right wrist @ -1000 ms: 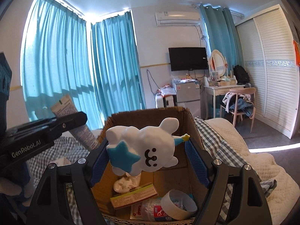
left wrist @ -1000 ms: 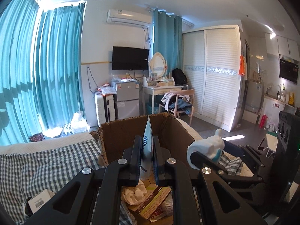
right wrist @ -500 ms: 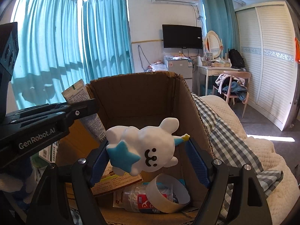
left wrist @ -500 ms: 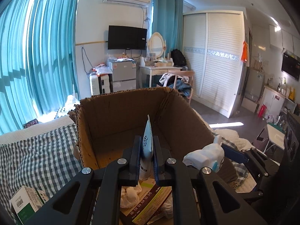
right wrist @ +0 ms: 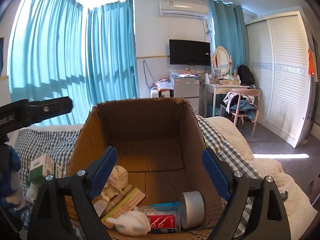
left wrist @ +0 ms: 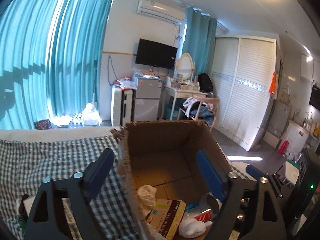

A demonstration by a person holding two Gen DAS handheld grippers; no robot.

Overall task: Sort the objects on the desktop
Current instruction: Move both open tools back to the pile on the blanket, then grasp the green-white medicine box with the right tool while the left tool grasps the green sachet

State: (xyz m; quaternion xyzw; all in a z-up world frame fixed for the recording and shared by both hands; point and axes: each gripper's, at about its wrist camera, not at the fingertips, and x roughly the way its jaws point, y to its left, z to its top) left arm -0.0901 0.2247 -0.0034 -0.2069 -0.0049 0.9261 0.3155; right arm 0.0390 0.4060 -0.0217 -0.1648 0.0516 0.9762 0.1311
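Observation:
An open cardboard box [left wrist: 164, 123] [right wrist: 140, 101] stands on the checked bedcover. On its floor lie the white star toy [right wrist: 132, 223] [left wrist: 192, 227], a grey tape roll [right wrist: 192, 210], a red floss packet [right wrist: 162, 223], a printed carton [left wrist: 168, 218] [right wrist: 124, 204] and crumpled tissue [left wrist: 147, 194]. My left gripper [left wrist: 154, 160] hangs over the box's left wall, its jaws opening with nothing between them. Over the box's near edge, my right gripper [right wrist: 160, 160] has its jaws opening too, and they are empty.
A green and white carton [right wrist: 43, 168] lies on the checked cover [left wrist: 50, 156] left of the box. The left tool's black body [right wrist: 36, 110] juts in from the left of the right wrist view. A white quilt [right wrist: 236, 140] lies right of the box.
The left jaws have spread and the flat tube is gone from them. The right jaws have widened and the white toy has dropped into the box. The left view swung leftward.

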